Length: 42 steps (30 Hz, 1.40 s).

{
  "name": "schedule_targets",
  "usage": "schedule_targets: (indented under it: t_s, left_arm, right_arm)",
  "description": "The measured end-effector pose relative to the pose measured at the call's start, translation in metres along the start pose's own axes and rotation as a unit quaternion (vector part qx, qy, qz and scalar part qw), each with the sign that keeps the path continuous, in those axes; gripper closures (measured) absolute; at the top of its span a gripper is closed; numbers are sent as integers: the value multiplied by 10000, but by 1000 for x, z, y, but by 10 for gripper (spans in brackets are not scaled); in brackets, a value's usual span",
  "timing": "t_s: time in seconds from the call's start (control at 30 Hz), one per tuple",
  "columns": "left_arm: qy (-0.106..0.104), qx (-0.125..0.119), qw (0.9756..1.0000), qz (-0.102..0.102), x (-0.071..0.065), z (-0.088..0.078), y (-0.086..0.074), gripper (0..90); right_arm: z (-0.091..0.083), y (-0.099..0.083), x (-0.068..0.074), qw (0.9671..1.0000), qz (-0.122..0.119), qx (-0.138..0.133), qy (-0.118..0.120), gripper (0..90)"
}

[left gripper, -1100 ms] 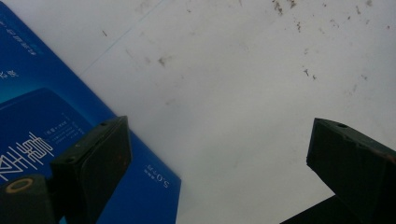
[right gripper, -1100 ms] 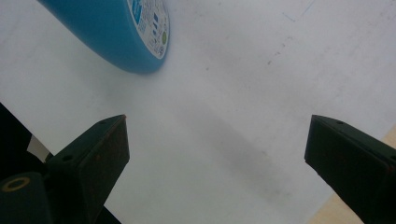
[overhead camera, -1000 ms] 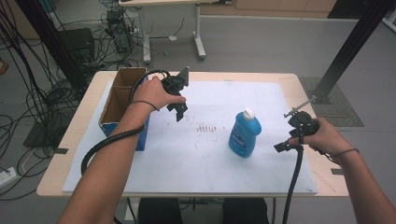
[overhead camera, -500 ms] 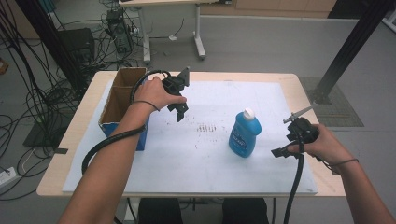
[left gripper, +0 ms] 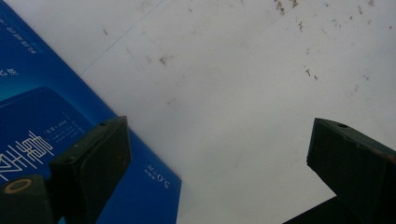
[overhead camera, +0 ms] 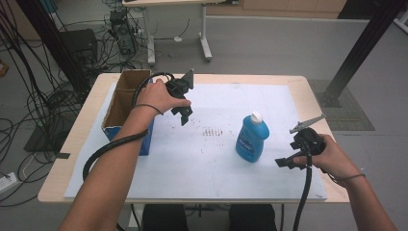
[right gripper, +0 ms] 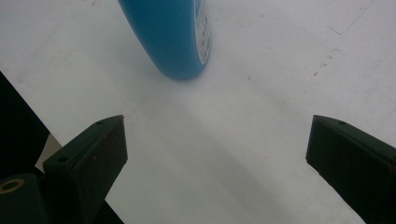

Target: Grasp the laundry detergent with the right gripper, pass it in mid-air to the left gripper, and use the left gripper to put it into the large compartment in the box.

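Bottle (overhead camera: pixel 252 137) stands upright on the white sheet (overhead camera: pixel 202 159), right of centre, white cap on top, label facing you. Your right gripper (overhead camera: pixel 284 162) sits low near the sheet's right edge, just beside the bottle on its right but not touching; jaws point toward the bottle's base. In the right gripper view the jaws stand wide apart w/ nothing between them, bare sheet under them, and the bottle's rounded blue bottom (right gripper: pixel 170 39) is ahead, a bit left of the gap, label edge visible. Your left gripper (overhead camera: pixel 184 113) is up at the far-left part of the sheet, held above it, tilted down, well apart from the bottle. Left gripper view: jaws also wide apart, empty, looking at the stained sheet w/ the blue side of the box (left gripper: pixel 42 126) by the left jaw. That box (overhead camera: pixel 126 101) is open-topped, cardboard inside, blue outside, standing at the sheet's left edge just beside your left forearm; can't tell if the arm touches it. Brown specks mark the sheet (overhead camera: pixel 211 131) btwn the two grippers. Cables trail from both grippers back along your arms. Table (overhead camera: pixel 308 91) edge is bare wood round the sheet.
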<state>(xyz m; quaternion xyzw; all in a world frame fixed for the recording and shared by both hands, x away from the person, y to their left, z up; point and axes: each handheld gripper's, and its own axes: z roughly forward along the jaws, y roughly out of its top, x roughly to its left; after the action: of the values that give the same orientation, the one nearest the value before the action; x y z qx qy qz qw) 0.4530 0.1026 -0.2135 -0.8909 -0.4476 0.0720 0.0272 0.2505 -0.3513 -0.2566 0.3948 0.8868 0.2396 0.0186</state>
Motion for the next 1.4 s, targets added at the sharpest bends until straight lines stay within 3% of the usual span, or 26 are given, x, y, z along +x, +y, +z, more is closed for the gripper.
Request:
schedule_targets:
  t_s: [0.47, 0.9, 1.2, 1.4]
  left_arm:
    - [-9, 23, 10000, 19, -1, 2, 2, 67]
    - [-14, 24, 10000, -2, -1, 2, 1, 68]
    - [7, 16, 10000, -4, -1, 2, 0, 69]
    - [-9, 15, 10000, 8, -3, 2, 1, 69]
  right_arm:
    - [11, -28, 6, 9984, 65, -539, 125, 59]
    - [24, -45, 10, 9966, 98, -804, 127, 53]
    - [35, -60, 16, 9914, 122, -1297, 143, 48]
    - [40, -65, 19, 9889, 129, -1470, 164, 47]
